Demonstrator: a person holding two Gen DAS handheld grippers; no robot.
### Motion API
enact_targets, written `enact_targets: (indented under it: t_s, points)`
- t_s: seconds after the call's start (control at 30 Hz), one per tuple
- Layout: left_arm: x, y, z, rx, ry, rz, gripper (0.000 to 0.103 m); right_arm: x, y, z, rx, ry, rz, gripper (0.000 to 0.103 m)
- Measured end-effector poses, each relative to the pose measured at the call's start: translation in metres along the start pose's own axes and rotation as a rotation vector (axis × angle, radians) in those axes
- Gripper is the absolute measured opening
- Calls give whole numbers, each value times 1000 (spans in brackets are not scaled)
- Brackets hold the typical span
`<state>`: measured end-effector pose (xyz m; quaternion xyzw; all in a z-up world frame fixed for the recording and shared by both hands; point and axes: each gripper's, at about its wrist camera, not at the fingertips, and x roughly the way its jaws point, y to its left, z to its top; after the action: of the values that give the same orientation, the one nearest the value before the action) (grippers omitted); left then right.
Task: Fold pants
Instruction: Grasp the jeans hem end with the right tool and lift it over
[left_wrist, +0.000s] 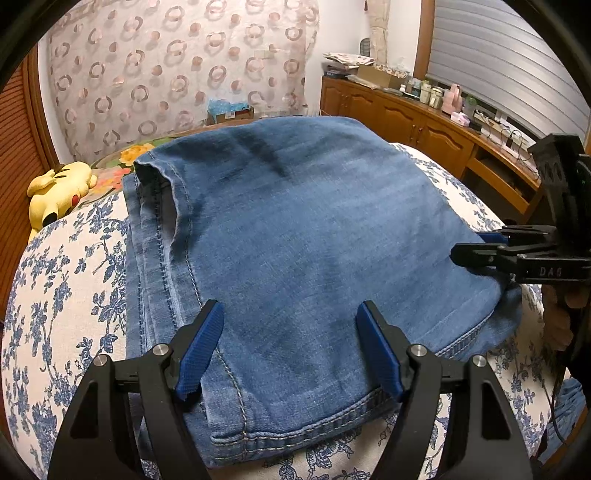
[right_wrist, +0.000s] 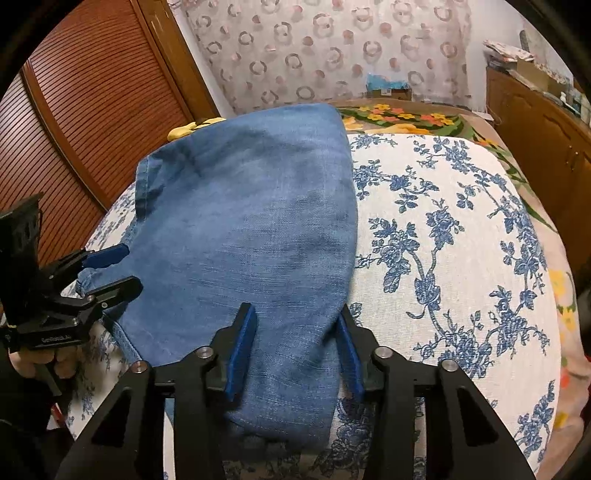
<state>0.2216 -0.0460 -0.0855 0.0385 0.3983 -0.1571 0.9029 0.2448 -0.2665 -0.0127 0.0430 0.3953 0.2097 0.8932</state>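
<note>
Nearest the left wrist camera, the left gripper (left_wrist: 290, 345) hangs over the near hem of the pants (left_wrist: 295, 229), its jaws spread wide with denim lying between the blue pads (left_wrist: 199, 350) but not pinched. The pants are blue jeans, folded into a thick stack of layers on a cushion (left_wrist: 70, 295) covered in white cloth with blue flowers; stitched hems run along the near and left edges of the stack.

In the right wrist view, the right gripper (right_wrist: 295, 345) straddles the near right corner of the folded stack. Its jaws stand partly apart — the denim fills the gap between them, yet whether the pads actually press the cloth cannot be told. The right finger sits at the very edge of the fold, beside bare flowered cloth.

Each gripper shows at the side of the other's view, held by a hand (right_wrist: 40, 360) at the edge of the jeans.

Farther off, a yellow plush toy (left_wrist: 59, 192) lies past the left end of the pants — beside a floral blanket (right_wrist: 399, 114). Beyond stand a patterned sheer curtain (left_wrist: 177, 66), wooden cabinets (left_wrist: 399, 114) cluttered on top, and a slatted wooden door (right_wrist: 81, 122).
</note>
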Motion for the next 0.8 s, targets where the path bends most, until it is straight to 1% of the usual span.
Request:
enact_targets:
  t_s: [0.1,0.3,0.33,0.4,0.5,0.57,0.63,0.8]
  points:
    - [0,-1,0,4,0,1,77,0,1,1,12,3,4,38]
    - [0,-4,0,11,1,7,77,0,0,2,27,5,2,35]
    - [1,-4,0,10,1,6,77,0,-1,2,28,5,3,33]
    - [-1,-4,0,10,5,2,77,-1,-1,3,36,2,20,20]
    - [-7,-1,-1,9,6,8,77,-6,4,6,25,-10,20,12]
    - [-12,6,-4,-7,1,17,77,-10,8,9,16,-19,20,10]
    - [-20,15,-11,-32,-7,10,77,-16,10,12,16,-30,30,10]
    - [-32,35,-23,-75,-10,35,77,-37,26,21,-16,-86,68,9]
